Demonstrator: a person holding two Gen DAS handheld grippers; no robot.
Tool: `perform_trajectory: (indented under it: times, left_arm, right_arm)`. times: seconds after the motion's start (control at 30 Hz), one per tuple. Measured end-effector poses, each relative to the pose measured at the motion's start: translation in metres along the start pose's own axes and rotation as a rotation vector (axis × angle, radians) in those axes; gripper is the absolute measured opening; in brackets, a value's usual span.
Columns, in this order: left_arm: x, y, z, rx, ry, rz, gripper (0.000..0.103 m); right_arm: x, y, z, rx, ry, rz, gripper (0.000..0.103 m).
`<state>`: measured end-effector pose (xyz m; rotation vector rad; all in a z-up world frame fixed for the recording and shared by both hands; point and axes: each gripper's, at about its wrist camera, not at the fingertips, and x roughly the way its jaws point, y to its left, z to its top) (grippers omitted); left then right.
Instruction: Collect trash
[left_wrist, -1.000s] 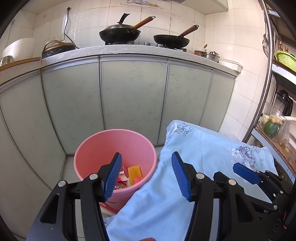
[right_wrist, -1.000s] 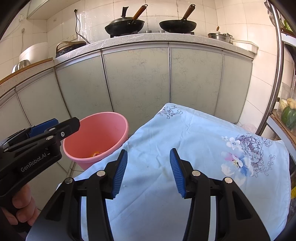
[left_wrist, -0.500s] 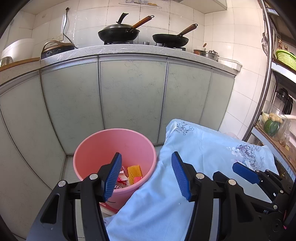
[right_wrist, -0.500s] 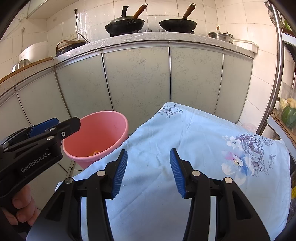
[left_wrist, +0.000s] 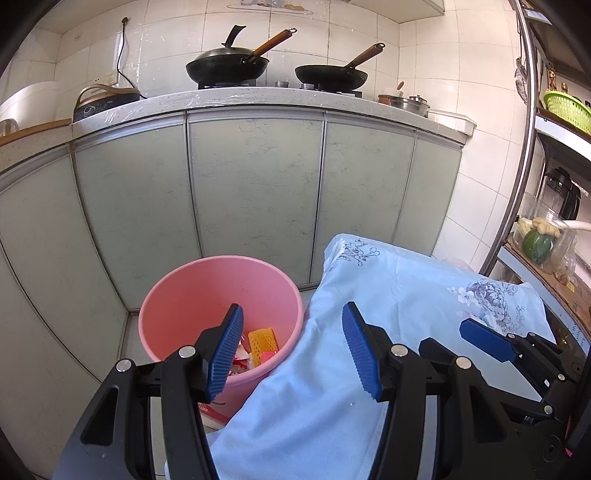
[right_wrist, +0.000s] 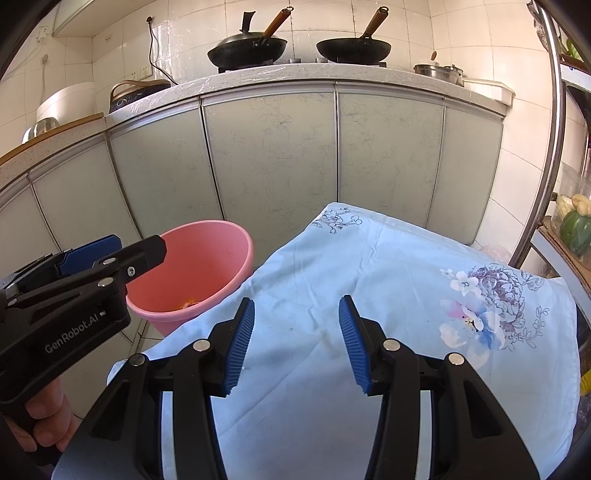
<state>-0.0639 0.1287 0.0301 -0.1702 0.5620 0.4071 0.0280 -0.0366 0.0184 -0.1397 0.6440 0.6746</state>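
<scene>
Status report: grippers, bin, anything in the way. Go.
Left gripper open, empty. Right gripper open, empty, over blue cloth. Pink bucket holds trash. No trash visible on cloth.

Black tool (right_wrist: 295, 339) — ribbed blue pads (right_wrist: 240, 345)

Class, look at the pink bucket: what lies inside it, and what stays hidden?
Inside the pink bucket, at the bottom: a yellow mesh piece, and red and pale wrappers. The left hand-held gripper, jaws open, and the blue cloth cover the rest of the bottom.

Two woks (left_wrist: 226, 68) on counter (left_wrist: 258, 101)
</scene>
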Motion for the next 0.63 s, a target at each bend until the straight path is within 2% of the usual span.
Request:
perform_trajectory:
  times: [0.63]
  left_arm:
    - [0.0083, -0.004, 0.0025, 0.004, 0.018, -0.018, 0.056]
  right_arm:
    - [0.005, -0.0035, -0.0014, 0.014, 0.015, -0.007, 0.048]
